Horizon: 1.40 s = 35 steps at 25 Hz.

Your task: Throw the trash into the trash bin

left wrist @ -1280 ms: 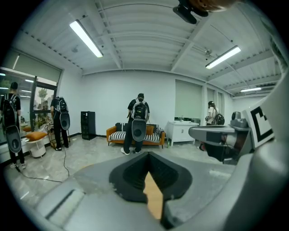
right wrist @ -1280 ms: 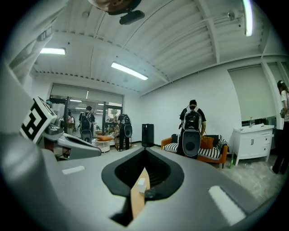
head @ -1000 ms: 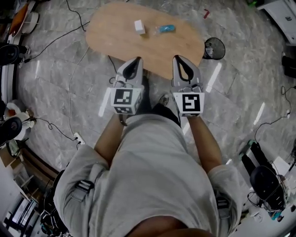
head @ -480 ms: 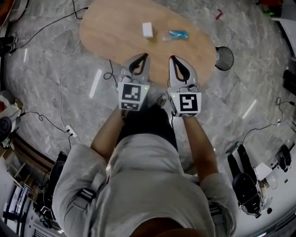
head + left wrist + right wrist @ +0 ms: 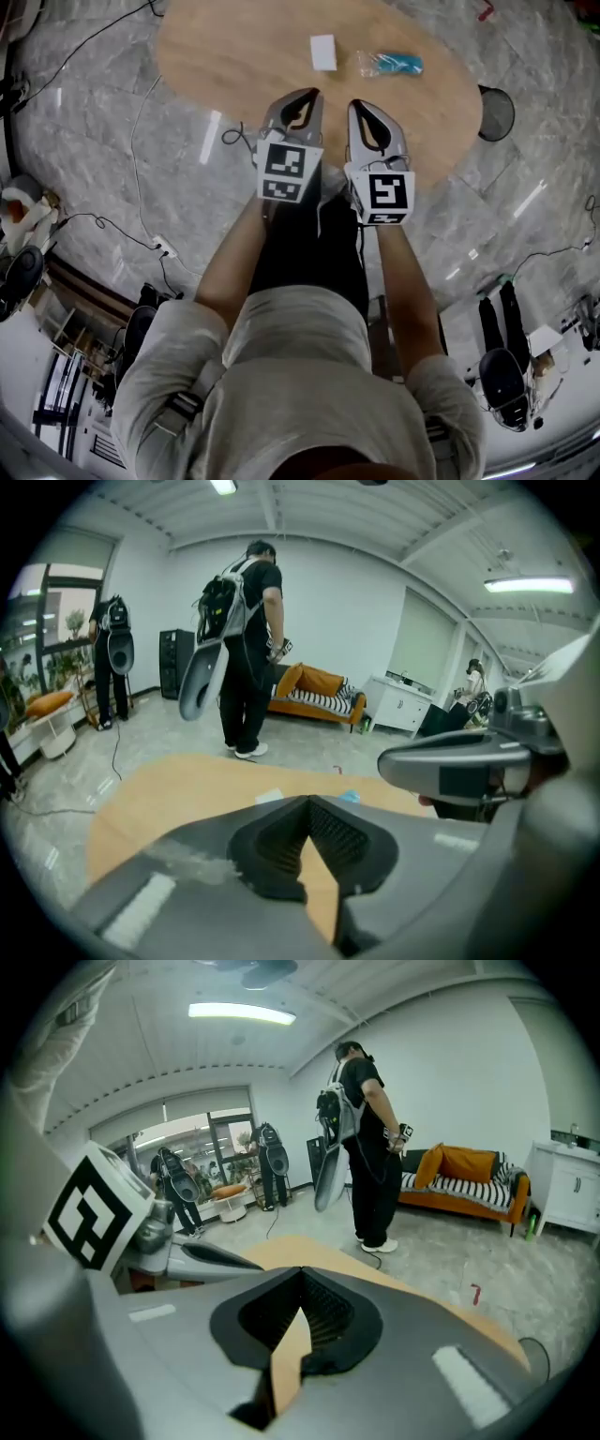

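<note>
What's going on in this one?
A person holds a tool in each hand; the left tool and right tool are both shut and empty, side by side over the near edge of the wooden table. A white item and a blue wrapper lie untouched farther out on it. The black mesh bin stands on the floor by the table's right end.

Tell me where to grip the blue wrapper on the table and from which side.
Pinch the blue wrapper across its narrow width, near the middle. It lies flat on the table, long axis left to right in the head view, so probably come down from the person's side with the right hand-held gripper, opening its shut jaws first.
</note>
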### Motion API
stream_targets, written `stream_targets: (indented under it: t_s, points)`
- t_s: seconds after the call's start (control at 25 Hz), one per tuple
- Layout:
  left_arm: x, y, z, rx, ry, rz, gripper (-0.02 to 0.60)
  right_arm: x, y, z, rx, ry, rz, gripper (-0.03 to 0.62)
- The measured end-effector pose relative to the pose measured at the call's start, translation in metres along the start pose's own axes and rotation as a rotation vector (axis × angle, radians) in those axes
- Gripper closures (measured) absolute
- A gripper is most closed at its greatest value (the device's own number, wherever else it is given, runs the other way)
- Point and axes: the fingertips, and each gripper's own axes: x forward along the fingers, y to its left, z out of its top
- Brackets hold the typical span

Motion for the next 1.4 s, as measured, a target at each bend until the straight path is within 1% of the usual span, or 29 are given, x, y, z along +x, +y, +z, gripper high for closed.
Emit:
stream_targets:
  t_s: [0.12,0.2,0.28,0.4,0.52,0.6,0.68,0.84,0.92,0.96,1.0,1.08,1.12,1.28,1.4]
  points:
    - [0.015,0.015,-0.034,-0.119,0.082,-0.023,0.563,0.018,0.003,-0.009,0.058,0.028,-0.003,0.586]
    - [0.027,0.027,-0.051,-0.166,0.117,-0.027,0.56,0.026,0.004,-0.012,0.066,0.035,-0.009,0.586]
    - [0.043,0.037,-0.059,-0.196,0.132,-0.041,0.552,0.032,0.003,-0.015,0.077,0.043,-0.017,0.586]
    - [0.07,0.042,-0.067,-0.243,0.16,-0.089,0.486,0.033,-0.001,-0.023,0.103,0.063,-0.036,0.586]
    - [0.09,0.043,-0.071,-0.303,0.195,-0.137,0.44,0.032,-0.004,-0.03,0.112,0.082,-0.042,0.586]
    - [0.099,0.047,-0.069,-0.351,0.194,-0.152,0.401,0.031,-0.004,-0.031,0.104,0.094,-0.043,0.586]
    - [0.104,0.047,-0.065,-0.379,0.192,-0.164,0.361,0.028,-0.003,-0.03,0.106,0.1,-0.047,0.586]
    - [0.115,0.038,-0.068,-0.416,0.211,-0.19,0.356,0.025,-0.009,-0.023,0.125,0.083,-0.065,0.586]
    - [0.119,0.039,-0.071,-0.412,0.218,-0.178,0.357,0.024,-0.013,-0.018,0.129,0.071,-0.078,0.586]
    - [0.119,0.039,-0.07,-0.394,0.218,-0.169,0.368,0.023,-0.014,-0.016,0.13,0.066,-0.084,0.586]
    - [0.116,0.039,-0.069,-0.371,0.216,-0.162,0.425,0.021,-0.015,-0.013,0.131,0.061,-0.087,0.586]
    - [0.111,0.037,-0.065,-0.329,0.21,-0.161,0.491,0.015,-0.016,-0.009,0.131,0.057,-0.094,0.586]
    - [0.109,0.036,-0.064,-0.31,0.21,-0.162,0.51,0.013,-0.017,-0.008,0.131,0.055,-0.098,0.586]
    - [0.105,0.028,-0.058,-0.242,0.207,-0.166,0.523,0.001,-0.025,-0.006,0.133,0.045,-0.131,0.586]
    - [0.093,0.017,-0.041,-0.183,0.191,-0.178,0.525,-0.016,-0.027,0.003,0.131,0.022,-0.153,0.586]
